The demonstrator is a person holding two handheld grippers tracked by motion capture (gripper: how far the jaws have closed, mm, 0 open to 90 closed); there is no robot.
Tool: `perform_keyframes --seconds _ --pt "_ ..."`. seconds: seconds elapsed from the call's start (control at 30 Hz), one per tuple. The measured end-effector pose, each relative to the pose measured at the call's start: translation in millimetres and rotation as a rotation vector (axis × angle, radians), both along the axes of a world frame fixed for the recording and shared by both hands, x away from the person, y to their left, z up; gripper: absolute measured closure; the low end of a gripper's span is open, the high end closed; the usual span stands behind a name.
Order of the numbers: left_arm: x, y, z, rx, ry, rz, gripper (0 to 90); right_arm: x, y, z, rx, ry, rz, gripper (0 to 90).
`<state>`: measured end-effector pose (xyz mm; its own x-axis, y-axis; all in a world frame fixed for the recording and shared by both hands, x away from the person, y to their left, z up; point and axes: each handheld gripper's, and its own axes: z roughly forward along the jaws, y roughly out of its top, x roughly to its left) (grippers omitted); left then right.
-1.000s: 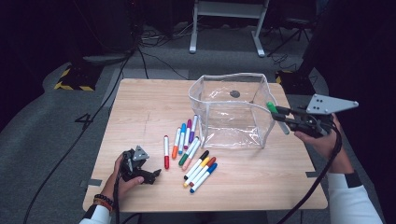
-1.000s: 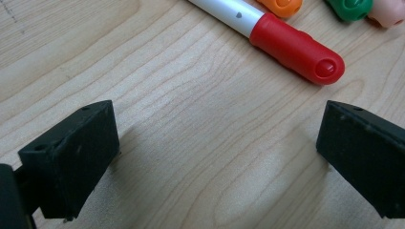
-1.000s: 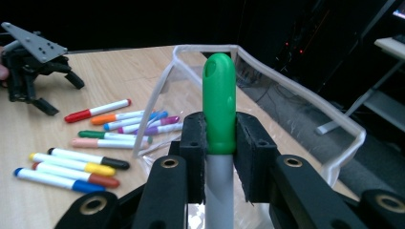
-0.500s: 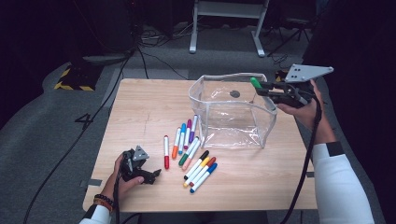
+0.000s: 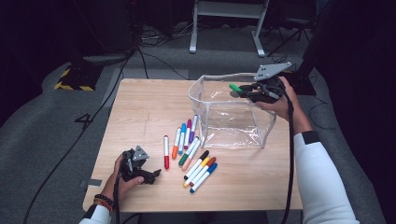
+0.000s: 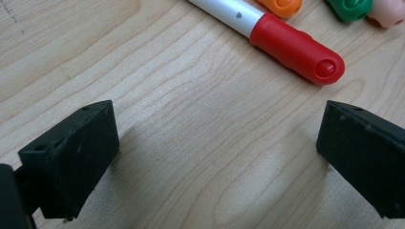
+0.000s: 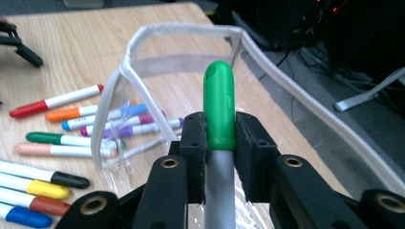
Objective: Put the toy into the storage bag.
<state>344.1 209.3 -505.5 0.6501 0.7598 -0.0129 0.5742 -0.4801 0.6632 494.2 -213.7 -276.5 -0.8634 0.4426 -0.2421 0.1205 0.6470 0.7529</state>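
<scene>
My right gripper (image 5: 250, 91) is shut on a green-capped marker (image 5: 236, 87) and holds it level over the far right rim of a clear plastic pouch (image 5: 233, 126), cap pointing left. In the right gripper view the green marker (image 7: 219, 95) sits clamped between the pads of the right gripper (image 7: 219, 143), with the pouch's white rim (image 7: 181, 31) just beyond. My left gripper (image 5: 152, 175) rests on the table at the front left. Its jaws stand wide open in the left gripper view (image 6: 215, 157), over bare wood, a red marker (image 6: 296, 52) just ahead.
Several loose markers (image 5: 198, 165) lie on the wooden table (image 5: 140, 107) between the red marker (image 5: 166, 151) and the pouch. A white stand's legs (image 5: 224, 14) and cables (image 5: 149, 51) are on the floor beyond the far edge.
My right gripper has carried the green marker from beside the pouch's right side toward the far side and leftward, to above the pouch's rim. The left gripper has stayed put.
</scene>
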Motion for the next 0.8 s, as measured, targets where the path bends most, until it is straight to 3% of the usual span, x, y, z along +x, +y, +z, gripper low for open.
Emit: perform_keyframes --seconds 0.23,0.33,0.5,0.6,0.8 --pt "0.0 0.0 0.0 0.000 0.000 0.000 1.0 12.2 8.2 -15.5 -0.098 0.060 0.000 74.4" --pt "0.0 0.0 0.0 0.000 0.000 0.000 1.0 16.9 7.3 -17.3 -0.087 0.071 -0.010 74.4" --pt "0.0 -0.1 0.0 -0.001 0.000 0.001 1.1 25.6 8.0 -18.6 -0.129 0.067 -0.032 74.4" --pt "0.0 -0.1 0.0 -0.001 0.000 0.000 1.0 30.9 7.8 -19.4 -0.118 0.071 -0.044 74.4" --pt "-0.1 -0.1 0.0 0.000 0.000 0.001 1.1 37.9 18.5 -27.6 -0.180 0.108 -0.034 74.4"
